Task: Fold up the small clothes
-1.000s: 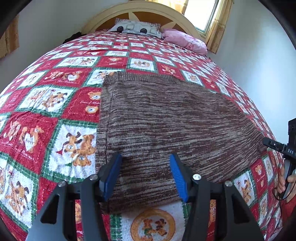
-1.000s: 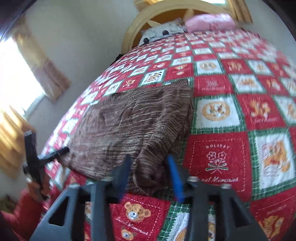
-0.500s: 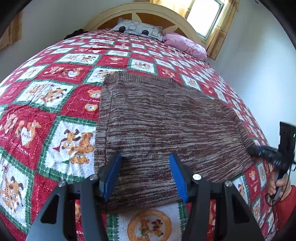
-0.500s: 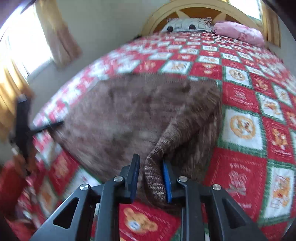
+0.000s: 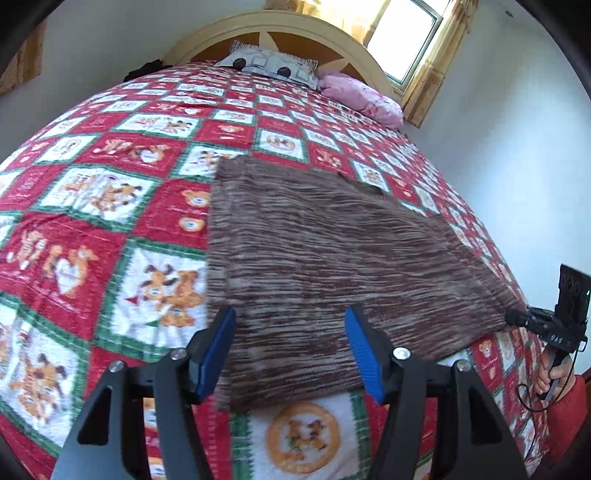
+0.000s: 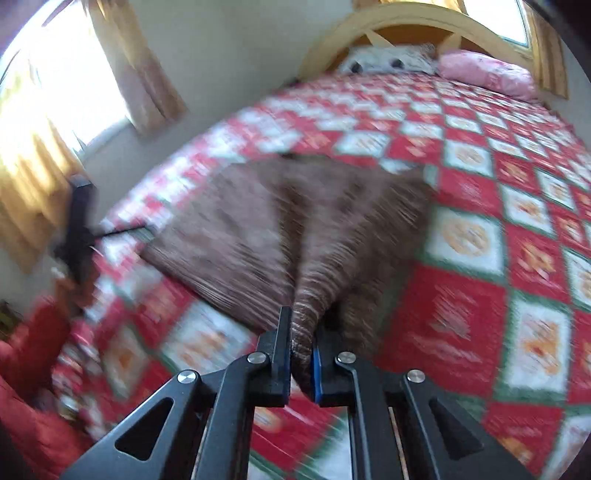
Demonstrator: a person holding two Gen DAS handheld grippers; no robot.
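A brown marled knit garment [image 5: 325,251] lies spread flat on the bed. My left gripper [image 5: 290,350] hovers over its near edge, jaws opening, blue pads apart with the cloth's hem below and between them, no pad pressing it. In the right wrist view the same knit garment [image 6: 295,221] has its near corner bunched up and lifted, and my right gripper [image 6: 301,354] is shut on that bunched corner. From the left wrist view the right gripper [image 5: 517,318] shows at the garment's far right corner, held by a hand in a red sleeve.
The bed carries a red, white and green patchwork quilt [image 5: 110,206] with bear prints. A grey spotted pillow [image 5: 273,66] and a pink pillow [image 5: 362,96] lie by the wooden headboard [image 5: 280,33]. White walls and curtained windows surround the bed.
My right gripper closed from open onto the garment's corner and lifted it into a bunched fold. The left gripper's pads spread slightly wider while staying over the near hem.
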